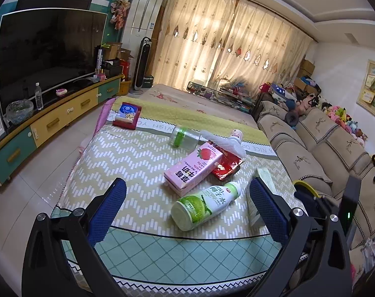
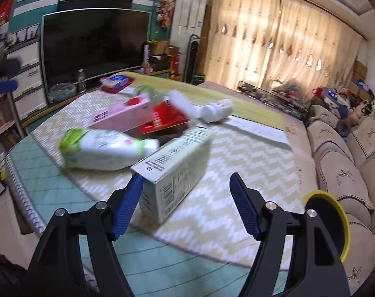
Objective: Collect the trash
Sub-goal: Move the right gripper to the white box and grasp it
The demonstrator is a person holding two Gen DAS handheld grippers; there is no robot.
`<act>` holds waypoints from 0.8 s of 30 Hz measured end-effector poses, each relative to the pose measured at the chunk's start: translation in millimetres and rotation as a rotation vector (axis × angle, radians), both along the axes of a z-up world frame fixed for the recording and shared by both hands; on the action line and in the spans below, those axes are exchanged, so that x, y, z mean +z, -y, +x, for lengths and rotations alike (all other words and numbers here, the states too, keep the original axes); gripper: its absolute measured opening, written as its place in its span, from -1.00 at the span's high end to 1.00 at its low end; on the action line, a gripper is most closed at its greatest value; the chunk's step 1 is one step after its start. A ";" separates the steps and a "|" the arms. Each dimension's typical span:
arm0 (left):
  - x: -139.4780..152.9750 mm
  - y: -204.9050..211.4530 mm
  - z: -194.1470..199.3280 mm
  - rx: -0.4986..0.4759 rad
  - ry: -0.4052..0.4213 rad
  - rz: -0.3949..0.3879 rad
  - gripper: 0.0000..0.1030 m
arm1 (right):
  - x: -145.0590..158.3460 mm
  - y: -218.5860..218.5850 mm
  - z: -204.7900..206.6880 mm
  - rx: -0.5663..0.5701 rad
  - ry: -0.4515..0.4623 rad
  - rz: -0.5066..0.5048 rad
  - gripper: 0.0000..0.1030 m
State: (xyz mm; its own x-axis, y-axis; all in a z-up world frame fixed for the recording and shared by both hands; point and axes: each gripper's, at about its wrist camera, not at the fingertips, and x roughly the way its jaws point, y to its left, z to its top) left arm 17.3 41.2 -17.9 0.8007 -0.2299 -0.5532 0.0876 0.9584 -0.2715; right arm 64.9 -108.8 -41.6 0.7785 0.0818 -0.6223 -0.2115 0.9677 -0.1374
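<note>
Trash lies on a table under a patterned cloth [image 1: 138,153]. A green and white bottle [image 1: 207,205] lies on its side between my open left gripper's [image 1: 187,208] fingers, untouched. Behind it are a pink strawberry milk carton [image 1: 193,167], a red foil packet [image 1: 228,165], a clear bottle [image 1: 185,137] and a small white bottle [image 1: 237,135]. In the right wrist view my open right gripper [image 2: 187,190] straddles the near end of a pale green carton [image 2: 174,170]; the left finger [image 2: 130,198] is next to it. The green bottle [image 2: 100,149] lies to the left.
A red tissue pack [image 1: 126,115] lies at the table's far left. A sofa [image 1: 323,153] runs along the right side. A TV [image 1: 46,49] stands on a low cabinet [image 1: 51,121] to the left. A yellow-rimmed bin [image 2: 328,222] sits at the right, below the table edge.
</note>
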 end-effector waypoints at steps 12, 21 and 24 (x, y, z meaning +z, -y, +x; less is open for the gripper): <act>-5.2 6.6 6.5 -0.011 -0.019 0.004 -0.90 | -2.2 18.4 0.6 -0.077 -0.018 0.187 -0.34; -9.5 5.8 8.3 -0.017 -0.027 -0.003 -0.90 | -30.0 -19.1 25.4 -0.129 -0.071 0.219 -0.41; -10.6 2.8 8.6 -0.012 -0.029 -0.011 -0.90 | -36.2 -20.7 35.8 -0.166 -0.083 0.225 -0.41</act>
State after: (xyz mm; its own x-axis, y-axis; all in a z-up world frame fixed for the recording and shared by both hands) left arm 25.9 38.4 -28.5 0.7817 -0.2456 -0.5732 0.0909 0.9542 -0.2849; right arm 100.7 -88.1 -77.7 0.7397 0.1010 -0.6654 -0.0494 0.9942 0.0960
